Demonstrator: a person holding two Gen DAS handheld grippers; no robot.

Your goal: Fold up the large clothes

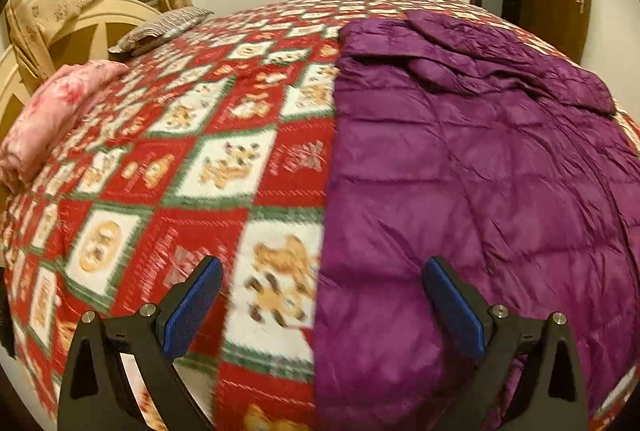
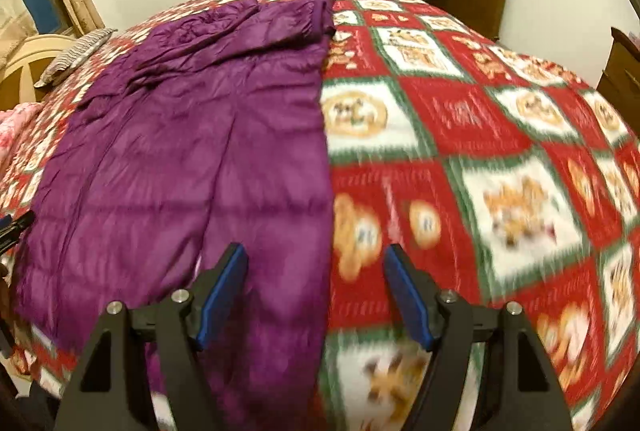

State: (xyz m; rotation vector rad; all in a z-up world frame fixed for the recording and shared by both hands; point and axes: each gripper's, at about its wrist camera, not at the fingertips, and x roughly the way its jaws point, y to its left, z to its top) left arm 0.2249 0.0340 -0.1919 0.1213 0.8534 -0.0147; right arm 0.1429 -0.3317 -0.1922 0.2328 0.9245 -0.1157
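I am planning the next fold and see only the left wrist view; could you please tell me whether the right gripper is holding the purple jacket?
Observer: No. The right gripper is open and grips nothing; it is poised over the right edge of the purple jacket.
Operator: Thank you. Is that edge tidy?
Observer: Yes, it runs as one straight line across the bedspread, from near the gripper to the far end.
Operator: What lies beyond it?
Observer: Patterned bedspread, then a wooden cabinet beside the bed.
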